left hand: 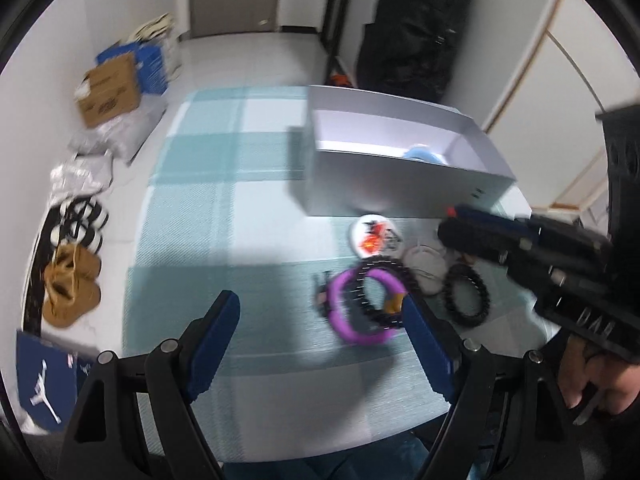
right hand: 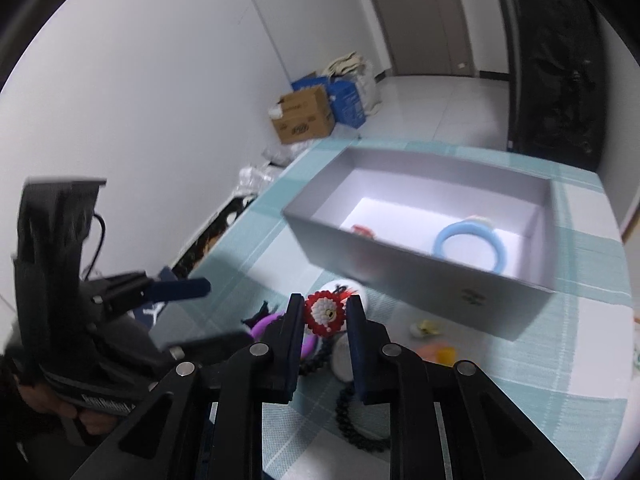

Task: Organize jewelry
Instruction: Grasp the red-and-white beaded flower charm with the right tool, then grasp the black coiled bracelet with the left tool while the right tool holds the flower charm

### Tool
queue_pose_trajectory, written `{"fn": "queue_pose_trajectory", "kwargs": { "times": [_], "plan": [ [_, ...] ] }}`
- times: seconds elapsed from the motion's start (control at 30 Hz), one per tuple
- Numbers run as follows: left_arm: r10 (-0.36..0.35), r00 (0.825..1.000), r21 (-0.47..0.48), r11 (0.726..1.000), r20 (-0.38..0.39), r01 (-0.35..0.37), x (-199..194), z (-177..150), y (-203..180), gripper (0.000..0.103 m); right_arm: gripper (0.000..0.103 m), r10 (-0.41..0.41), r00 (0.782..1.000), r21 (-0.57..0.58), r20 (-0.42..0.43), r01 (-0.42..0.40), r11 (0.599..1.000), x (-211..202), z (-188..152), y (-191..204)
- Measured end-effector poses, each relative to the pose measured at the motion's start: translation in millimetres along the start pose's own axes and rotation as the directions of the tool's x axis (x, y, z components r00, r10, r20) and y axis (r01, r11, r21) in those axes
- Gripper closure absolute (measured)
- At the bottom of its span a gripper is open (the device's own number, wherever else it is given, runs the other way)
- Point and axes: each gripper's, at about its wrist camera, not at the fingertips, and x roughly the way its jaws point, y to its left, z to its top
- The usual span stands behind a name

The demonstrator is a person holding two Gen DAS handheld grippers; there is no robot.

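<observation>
A grey open box (right hand: 420, 276) stands on a teal checked cloth (left hand: 224, 200); inside lie a light blue ring (right hand: 470, 246) and a small red piece (right hand: 362, 230). My right gripper (right hand: 325, 316) is shut on a red-and-white beaded ornament (right hand: 323, 315), held above the pile in front of the box. In the left wrist view the box (left hand: 400, 184) is ahead, with a purple bangle (left hand: 352, 304), black bead bracelets (left hand: 466, 294) and a white disc (left hand: 370, 236) in front of it. My left gripper (left hand: 322, 316) is open and empty above the cloth, left of the bangle.
Cardboard and blue boxes (left hand: 116, 84) sit on the floor at the far left, with shoes (left hand: 70, 284) and bags along the wall. A black bag (left hand: 416, 28) stands by the far wall. A small yellow piece (right hand: 444, 356) lies on the cloth near the box.
</observation>
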Motion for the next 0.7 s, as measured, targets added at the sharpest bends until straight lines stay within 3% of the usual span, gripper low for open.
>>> {"fn": "queue_pose_trajectory", "kwargs": {
  "times": [0.27, 0.53, 0.63, 0.7],
  "plan": [
    [0.065, 0.998, 0.155, 0.986, 0.011, -0.066, 13.6, 0.2, -31.2, 0.023, 0.083, -0.012, 0.997, 0.091, 0.071, 0.006, 0.996, -27.5, 6.6, -22.6],
    [0.134, 0.991, 0.229, 0.965, 0.004, -0.131, 21.1, -1.1, -37.6, 0.023, 0.083, -0.010, 0.994, 0.122, 0.107, -0.003, 0.993, -43.3, 7.7, -31.8],
    [0.132, 0.991, 0.237, 0.963, 0.009, -0.131, 21.4, -0.2, -38.3, 0.039, 0.083, -0.009, 0.993, 0.129, 0.121, -0.006, 0.992, -50.6, 5.7, -34.4],
    [0.138, 0.990, 0.234, 0.963, 0.006, -0.136, 22.4, 1.2, -37.9, 0.043, 0.083, -0.009, 0.992, 0.139, 0.129, -0.009, 0.990, -54.4, 3.8, -36.5]
  ]
}}
